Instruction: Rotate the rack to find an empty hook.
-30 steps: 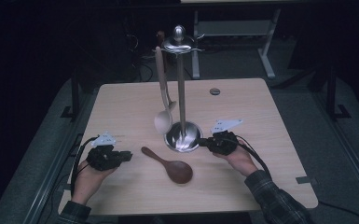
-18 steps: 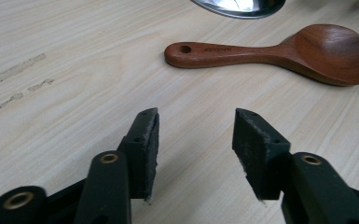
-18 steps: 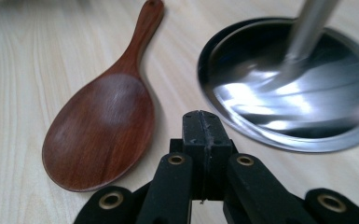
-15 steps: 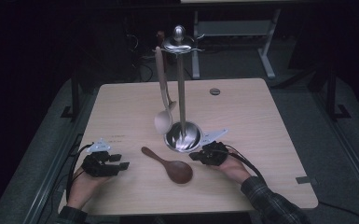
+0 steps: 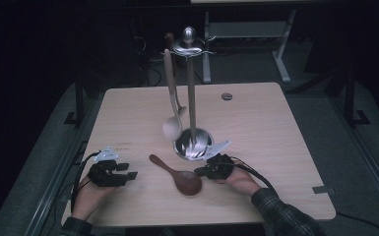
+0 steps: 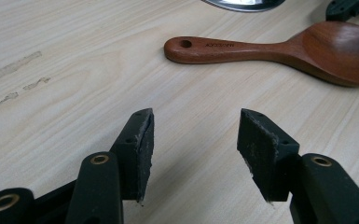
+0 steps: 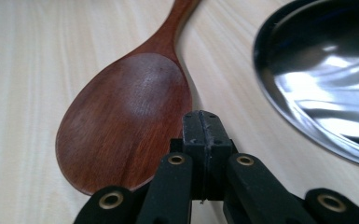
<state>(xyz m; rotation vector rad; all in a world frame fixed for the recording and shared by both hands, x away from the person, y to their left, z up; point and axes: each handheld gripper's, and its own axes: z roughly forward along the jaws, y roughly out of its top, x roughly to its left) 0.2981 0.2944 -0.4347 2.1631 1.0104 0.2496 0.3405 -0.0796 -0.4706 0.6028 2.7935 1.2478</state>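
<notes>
A dark brown wooden spoon (image 5: pixel 179 175) lies flat on the table, its handle pointing away to the left. My right gripper (image 5: pixel 200 172) rests beside the spoon's bowl, between it and the stand's base. In the right gripper view its jaws (image 7: pixel 206 123) are shut with nothing in them, tips at the edge of the bowl (image 7: pixel 126 116). My left gripper (image 5: pixel 130 175) lies near the front left, aimed at the spoon (image 6: pixel 279 49). Its jaws (image 6: pixel 196 135) stand open after just opening, with only bare tabletop between them.
A shiny metal utensil stand (image 5: pixel 193 145) rises mid-table on a round base (image 7: pixel 326 84). A pale wooden spoon (image 5: pixel 171 113) hangs from its top. A small round grommet (image 5: pixel 227 96) sits in the far part of the wooden table (image 5: pixel 275 147).
My right gripper has come down and toward me, leftward, to the dark spoon's bowl. The left gripper's jaws have opened, and that hand has drawn back slightly.
</notes>
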